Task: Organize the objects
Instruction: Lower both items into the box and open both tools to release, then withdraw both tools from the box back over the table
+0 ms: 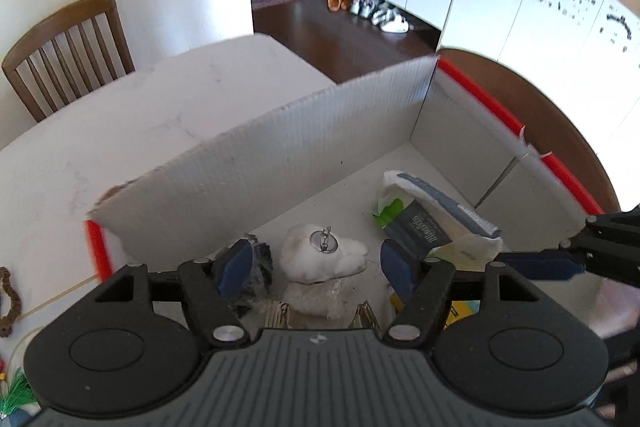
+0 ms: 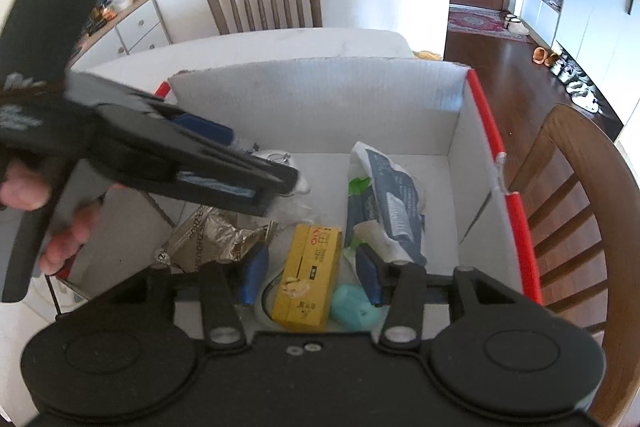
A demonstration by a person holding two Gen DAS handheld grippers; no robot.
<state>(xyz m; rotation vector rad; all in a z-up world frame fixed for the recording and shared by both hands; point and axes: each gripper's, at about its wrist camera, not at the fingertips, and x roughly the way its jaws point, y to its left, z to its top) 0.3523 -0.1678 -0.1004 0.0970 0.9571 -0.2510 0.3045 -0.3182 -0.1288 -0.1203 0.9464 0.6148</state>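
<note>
Box (image 2: 320, 107) walls around cluttered floor

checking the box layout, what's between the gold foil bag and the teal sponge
The yellow carton lies between the gold foil bag and the teal sponge; the right wrist view shows this.

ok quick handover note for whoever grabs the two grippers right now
Left gripper: open, nothing held, over the white plush in the box.
Right gripper: open, nothing held, over the yellow carton.
Already in the box: plush, carton, teal piece, foil bag, wipes pack.
Left to do: bead string and green tassel lie on the table outside the box.
</note>
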